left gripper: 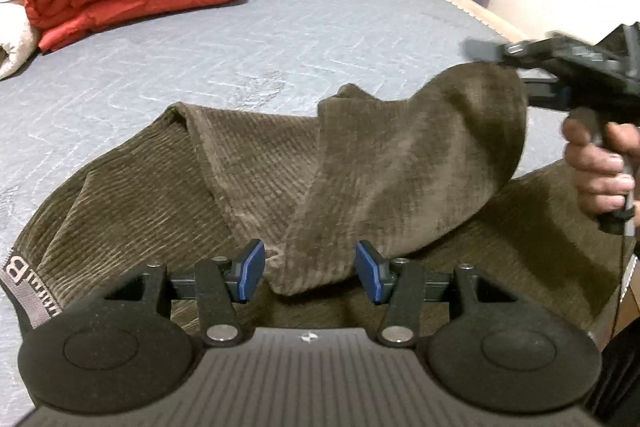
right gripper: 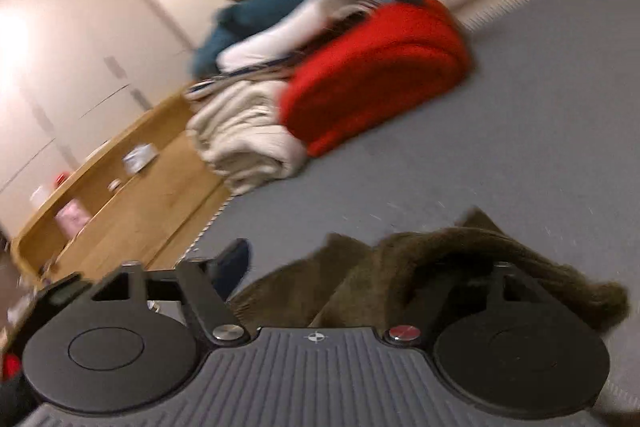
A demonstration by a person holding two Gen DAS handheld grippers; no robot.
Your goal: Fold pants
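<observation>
— Left view, nearest? Left gripper (left gripper: 310, 273) wide apart, gripping nothing; a fold of brown corduroy pants (left gripper: 256, 167) lying just ahead between the blue pads (left gripper: 252, 269).
— Spread on the grey bed (left gripper: 280, 27), one leg lifted at the right by the right gripper (left gripper: 486, 51).
— Closed on it? Cannot tell; blurred there.
— Right view: pants (right gripper: 420, 267) draped over the right-side finger, hiding it.
— Beyond, red quilt (right gripper: 376, 67); wooden shelf (right gripper: 132, 195) only here.

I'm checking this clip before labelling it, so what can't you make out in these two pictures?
- Right wrist view: right hand-held gripper has one finger draped by the pants; grip unclear.
- Right wrist view: motion blur smears the shelf items.
- Left wrist view: waistband lettering cut by the edge.
</observation>
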